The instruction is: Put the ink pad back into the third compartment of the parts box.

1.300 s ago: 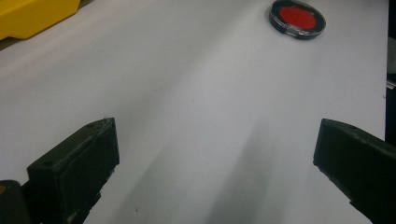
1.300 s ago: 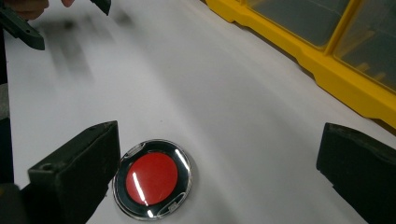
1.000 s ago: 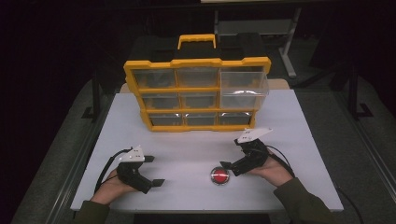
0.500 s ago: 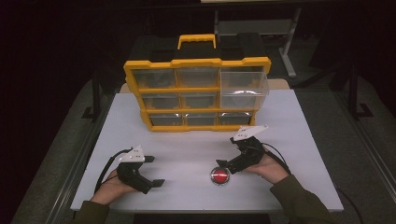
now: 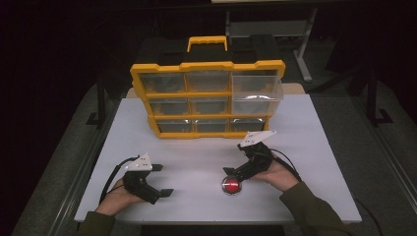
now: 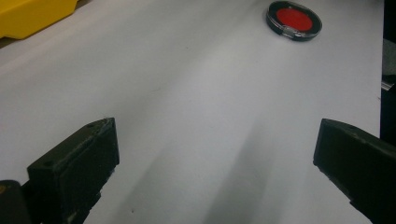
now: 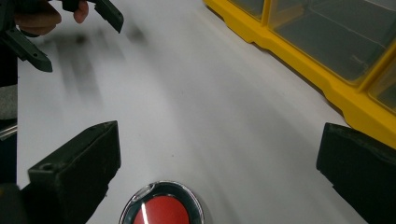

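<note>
One round red compact lay flat on the white worktop, in front of the one yellow nine-drawer organiser. The right gripper stood over it, fingers wide apart and empty; best lowered squarely astride the case before closing. The left gripper, well left of the compact, was also spread wide, empty.

My tongs are black with blocky jaws, each topped by a grey three-cornered plate and trailing a black cable; my sleeves are olive green.
</note>
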`<state>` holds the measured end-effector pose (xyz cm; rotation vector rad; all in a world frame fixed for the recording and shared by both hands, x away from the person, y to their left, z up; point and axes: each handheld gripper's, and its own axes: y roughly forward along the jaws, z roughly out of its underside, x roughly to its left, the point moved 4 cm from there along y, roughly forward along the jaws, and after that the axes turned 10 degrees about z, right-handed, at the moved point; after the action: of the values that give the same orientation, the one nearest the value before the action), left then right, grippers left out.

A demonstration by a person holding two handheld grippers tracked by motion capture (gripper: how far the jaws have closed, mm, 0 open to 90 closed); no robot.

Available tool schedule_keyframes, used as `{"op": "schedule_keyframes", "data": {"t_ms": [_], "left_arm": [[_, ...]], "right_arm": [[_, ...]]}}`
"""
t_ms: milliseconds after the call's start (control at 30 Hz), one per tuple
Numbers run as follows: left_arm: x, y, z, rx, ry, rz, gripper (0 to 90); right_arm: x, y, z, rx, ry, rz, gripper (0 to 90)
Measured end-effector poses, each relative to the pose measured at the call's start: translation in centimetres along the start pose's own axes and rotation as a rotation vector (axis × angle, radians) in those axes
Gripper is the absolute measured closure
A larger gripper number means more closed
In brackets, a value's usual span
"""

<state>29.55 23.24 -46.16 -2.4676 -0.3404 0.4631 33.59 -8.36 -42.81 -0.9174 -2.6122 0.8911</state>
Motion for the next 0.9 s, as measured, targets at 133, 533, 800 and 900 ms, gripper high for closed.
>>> {"op": "schedule_keyframes", "data": {"t_ms": [133, 533, 800, 900], "left_arm": [[0.0, 0.0, 0.0, 0.001, 0.001, 0.0, 0.0], [0.0, 0.0, 0.0, -0.001, 0.0, 0.0, 0.0], [0.0, 0.0, 0.0, 0.0, 0.0, 0.002, 0.0], [0.0, 0.0, 0.1, 0.0, 0.001, 0.002, 0.0]], "right_arm": [[0.1, 0.3, -0.2, 0.002, -0.005, -0.006, 0.0], [0.7, 1.0, -0.9, 0.004, -0.022, -0.02, 0.0], [1.3, 1.5, -1.3, 0.003, -0.035, -0.036, 0.0], [1.5, 1.6, -1.4, 0.003, -0.043, -0.04, 0.0]]}}
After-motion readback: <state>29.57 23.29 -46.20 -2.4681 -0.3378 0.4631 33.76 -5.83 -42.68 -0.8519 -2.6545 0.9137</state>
